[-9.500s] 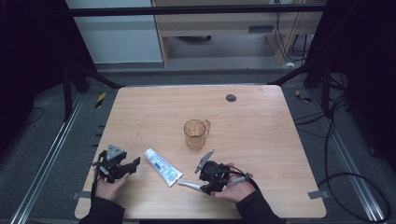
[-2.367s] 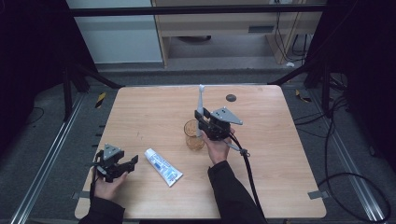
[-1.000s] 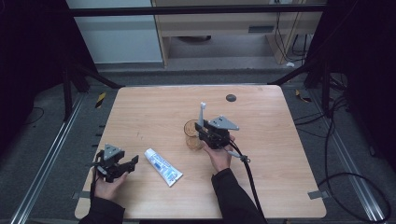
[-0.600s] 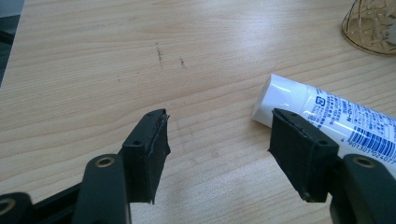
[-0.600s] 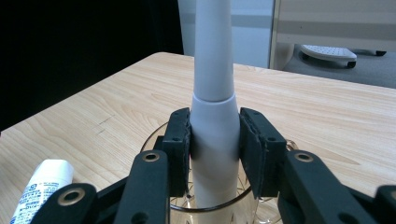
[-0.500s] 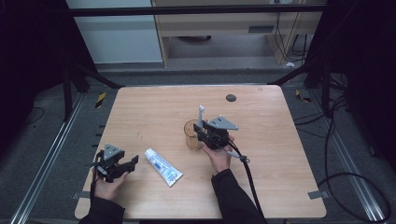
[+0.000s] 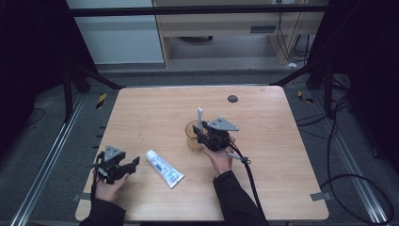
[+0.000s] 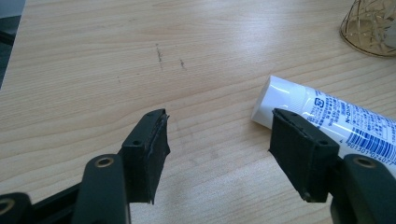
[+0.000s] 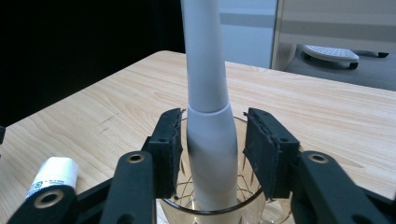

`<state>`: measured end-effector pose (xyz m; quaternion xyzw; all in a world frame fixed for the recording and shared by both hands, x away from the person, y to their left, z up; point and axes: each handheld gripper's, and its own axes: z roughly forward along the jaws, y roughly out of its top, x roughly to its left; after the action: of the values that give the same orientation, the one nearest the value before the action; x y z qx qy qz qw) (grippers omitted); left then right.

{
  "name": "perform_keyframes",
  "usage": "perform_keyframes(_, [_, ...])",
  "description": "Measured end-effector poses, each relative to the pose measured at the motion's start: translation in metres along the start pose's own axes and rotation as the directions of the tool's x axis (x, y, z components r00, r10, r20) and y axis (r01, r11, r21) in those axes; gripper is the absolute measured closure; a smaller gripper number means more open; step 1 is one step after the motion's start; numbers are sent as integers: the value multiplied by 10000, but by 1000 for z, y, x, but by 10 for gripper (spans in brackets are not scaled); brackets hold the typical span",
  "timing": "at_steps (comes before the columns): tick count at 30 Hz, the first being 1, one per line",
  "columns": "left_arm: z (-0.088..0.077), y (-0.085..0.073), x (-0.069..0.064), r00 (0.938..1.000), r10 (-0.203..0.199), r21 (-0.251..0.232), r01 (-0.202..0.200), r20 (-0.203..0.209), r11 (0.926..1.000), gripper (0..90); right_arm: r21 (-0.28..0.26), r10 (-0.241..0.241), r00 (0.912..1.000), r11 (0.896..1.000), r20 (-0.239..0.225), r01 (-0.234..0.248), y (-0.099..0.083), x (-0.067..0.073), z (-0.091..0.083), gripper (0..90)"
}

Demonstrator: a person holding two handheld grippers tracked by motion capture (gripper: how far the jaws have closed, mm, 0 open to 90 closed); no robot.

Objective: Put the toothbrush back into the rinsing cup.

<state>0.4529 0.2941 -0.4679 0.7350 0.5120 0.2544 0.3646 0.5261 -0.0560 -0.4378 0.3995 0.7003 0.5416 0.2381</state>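
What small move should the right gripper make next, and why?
Probably draw the right gripper back off the toothbrush: it stands in the amber glass cup, and the jaws, just opened, show gaps on both sides of the handle.

Grey floor (image 7: 141,75), wooden cabinet (image 7: 226,23) behind, dark surroundings.

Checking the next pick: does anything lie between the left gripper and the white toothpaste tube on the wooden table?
Nothing visible does. The left gripper is open, with bare table between it and the white toothpaste tube.
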Motion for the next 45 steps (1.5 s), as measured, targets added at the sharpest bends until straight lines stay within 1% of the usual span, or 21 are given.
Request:
perform_keyframes(4, [-1,0,0,10000,8,-22,-8,4,10000,364,51,28,10000,10000,51,-29,1,0,0,485])
perform_keyframes(5, [-1,0,0,10000,30,-35,-30,0,10000,364,51,28,10000,10000,51,-29,1,0,0,485])
perform_keyframes(8, [-1,0,0,10000,20,-56,-20,5,10000,363,31,62,9999,10000,114,-62,2,2,-2,390])
perform_keyframes(9, [-1,0,0,10000,20,-56,-20,5,10000,364,31,62,9999,10000,114,-62,2,2,-2,390])
perform_keyframes(11, [-1,0,0,10000,-38,-95,38,1,9999,364,231,-59,9998,9997,208,54,4,4,-3,323])
perform_keyframes(15, [-2,0,1,10000,-34,-119,34,2,9999,365,356,-78,9996,9993,264,69,6,5,-6,285])
perform_keyframes(17, [-2,1,1,10000,-34,-105,34,0,9999,366,443,-166,9991,9989,391,148,7,4,-10,254])
perform_keyframes(22, [-3,1,-1,10000,-6,-161,7,26,9999,373,522,-283,9985,9983,475,258,10,3,-22,240])
perform_keyframes(24, [-4,1,-1,10000,8,-158,-8,35,9999,378,785,-413,9978,9962,515,372,12,3,-27,242])
perform_keyframes(25, [-4,1,-2,10000,42,-172,-42,34,9998,378,785,-413,9978,9962,515,372,12,3,-27,242])
perform_keyframes(26, [-5,2,-2,10000,17,-194,-15,74,9998,388,869,-483,9973,9953,545,435,13,3,-35,242])
perform_keyframes(28, [-5,2,-3,9999,45,-207,-43,101,9998,398,914,-495,9973,9948,547,443,13,2,-37,241])
perform_keyframes(29, [-6,2,-3,9999,31,-225,-28,152,9997,421,994,-543,9969,9939,572,485,13,0,-46,236])
perform_keyframes(32, [-7,2,-5,9998,21,-240,-16,218,9997,456,1195,-712,9954,9908,646,631,12,-4,-56,230])
perform_keyframes(33, [-7,2,-6,9997,21,-234,-15,257,9997,456,1195,-712,9954,9908,646,631,12,-4,-56,230])
perform_keyframes(37, [-8,2,-9,9993,129,-178,-123,364,9998,546,1389,-569,9965,9891,612,480,8,-16,-74,234])
perform_keyframes(38, [-9,1,-11,9985,207,-108,-202,500,9997,565,1433,-488,9970,9889,599,398,6,-18,-78,242])
perform_keyframes(40, [-8,1,-13,9980,242,-44,-240,592,9997,585,1430,-454,9973,9890,573,368,5,-21,-82,251])
perform_keyframes(41, [-8,1,-14,9973,281,24,-283,672,9996,640,1411,-418,9974,9894,595,331,0,-28,-92,272])
perform_keyframes(42, [-8,0,-16,9967,322,88,-330,746,9994,640,1411,-418,9974,9894,595,331,0,-28,-92,272])
perform_keyframes(45, [-6,0,-24,9931,573,309,-607,1024,9977,701,1511,-456,9951,9880,872,321,-10,-43,-109,312])
